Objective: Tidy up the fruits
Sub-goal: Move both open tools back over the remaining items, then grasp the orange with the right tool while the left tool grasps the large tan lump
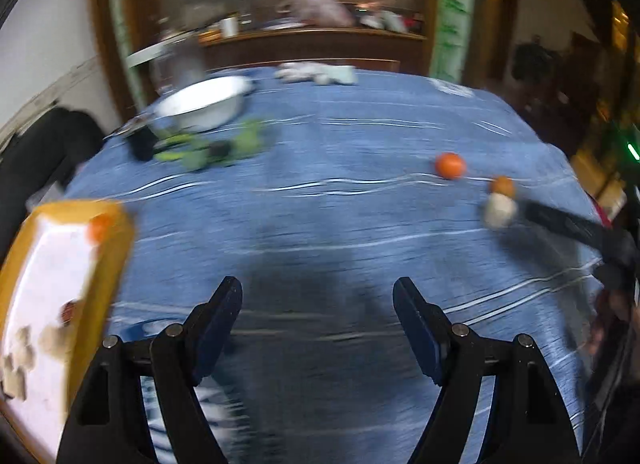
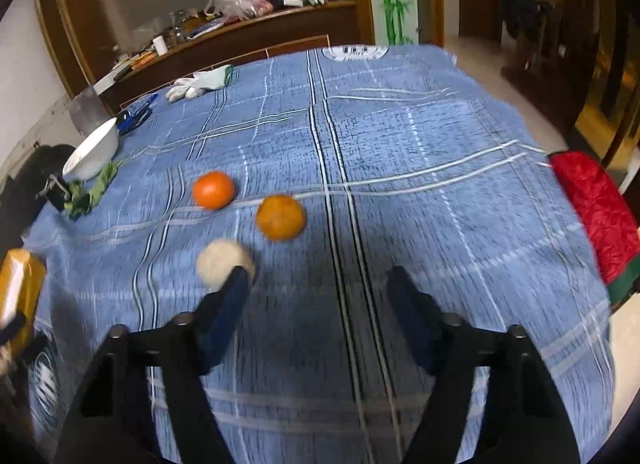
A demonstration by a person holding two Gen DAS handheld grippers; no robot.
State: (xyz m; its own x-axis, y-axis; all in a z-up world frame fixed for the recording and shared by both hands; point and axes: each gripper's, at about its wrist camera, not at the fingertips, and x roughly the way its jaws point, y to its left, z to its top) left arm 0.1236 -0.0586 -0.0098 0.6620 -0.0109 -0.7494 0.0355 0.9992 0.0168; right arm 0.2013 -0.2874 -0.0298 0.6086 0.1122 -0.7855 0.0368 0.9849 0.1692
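I see a table under a blue checked cloth (image 2: 400, 151), with three round fruits loose near its middle. In the right wrist view a bright orange (image 2: 213, 189) lies farthest from me, a duller orange (image 2: 280, 217) sits just beside it to the right, and a pale fruit (image 2: 222, 264) lies nearest, blurred. My right gripper (image 2: 316, 284) hangs over the cloth with its jaws spread wide and nothing between them; its left finger (image 2: 230, 296) overlaps the pale fruit, but I cannot tell whether it touches. My left gripper (image 1: 318, 298) is likewise spread wide and empty above bare cloth. At the far left of the left wrist view sits a yellow tray (image 1: 108, 264) with a white inside, holding one small orange fruit (image 1: 98, 227) and some blurred brownish pieces. Farther back on the left stand a white bowl (image 2: 94, 151) and some green leaves (image 2: 94, 193). White gloves (image 2: 200, 81) lie near the far edge.
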